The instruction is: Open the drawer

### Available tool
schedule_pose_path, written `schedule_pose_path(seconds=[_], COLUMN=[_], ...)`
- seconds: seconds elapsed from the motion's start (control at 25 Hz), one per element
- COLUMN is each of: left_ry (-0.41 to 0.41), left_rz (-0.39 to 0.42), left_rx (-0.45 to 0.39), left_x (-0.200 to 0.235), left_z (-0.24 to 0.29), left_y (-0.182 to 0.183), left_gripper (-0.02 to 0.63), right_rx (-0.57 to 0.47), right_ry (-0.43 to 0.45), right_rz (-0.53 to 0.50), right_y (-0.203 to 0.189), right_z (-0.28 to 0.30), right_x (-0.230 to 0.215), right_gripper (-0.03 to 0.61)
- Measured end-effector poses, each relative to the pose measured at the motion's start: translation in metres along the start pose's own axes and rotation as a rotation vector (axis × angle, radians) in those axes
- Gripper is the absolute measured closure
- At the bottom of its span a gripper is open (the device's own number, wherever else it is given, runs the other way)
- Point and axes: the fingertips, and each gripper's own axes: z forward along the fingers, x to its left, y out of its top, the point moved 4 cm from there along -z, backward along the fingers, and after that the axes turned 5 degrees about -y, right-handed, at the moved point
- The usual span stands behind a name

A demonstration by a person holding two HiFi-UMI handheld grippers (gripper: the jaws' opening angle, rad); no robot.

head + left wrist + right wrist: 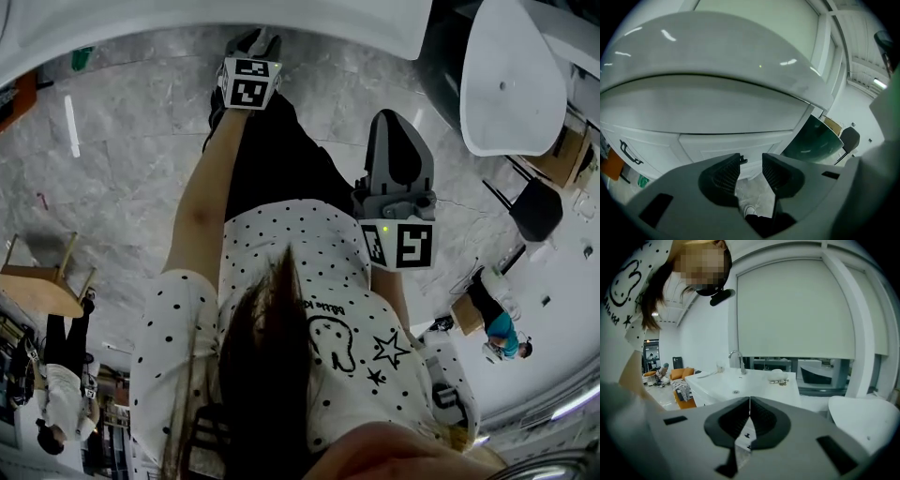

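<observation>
A white cabinet under a broad white countertop [717, 51] fills the left gripper view. Its middle drawer front [736, 143] carries a small dark handle [743, 161] that shows right at the tip of the left finger. My left gripper [751, 161] points down at that drawer, open, with nothing between its ribbed pads. From the head view, the left gripper [261, 39] reaches forward to the counter's edge [281, 23]. My right gripper [394, 117] hangs back beside the person's body. The right gripper [749, 401] is shut and empty, and it faces away from the cabinet.
Another drawer at the left has a dark handle [628, 152], with an orange object [611, 164] below it. Dark green glass [813, 140] and a black chair [850, 138] stand right of the cabinet. A white sink counter with a faucet [736, 361] lies ahead of the right gripper. A wooden stool [42, 286] stands on the marble floor.
</observation>
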Motion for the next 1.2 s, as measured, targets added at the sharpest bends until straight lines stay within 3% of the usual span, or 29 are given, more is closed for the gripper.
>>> schedule_pose_path(seconds=[0.32,0.72,1.2], left_ry=[0.043,0.057,0.041], left_rz=[-0.112,-0.193,-0.162], left_rx=[0.064,0.116,0.114], left_x=[0.012,0.021,0.026], left_z=[0.046,0.098,0.12], left_y=[-0.026,-0.041,-0.044], left_gripper=[0.445,0.431,0.433], right_rx=[0.044,0.112,0.157], right_ry=[0.061,0.044,0.005], right_rz=[0.0,0.032,0.067], right_y=[-0.018,-0.044,-0.064], right_z=[0.013,0.012,0.011], right_x=[0.018,0.017,-0.001], right_gripper=[0.565,0.565,0.565])
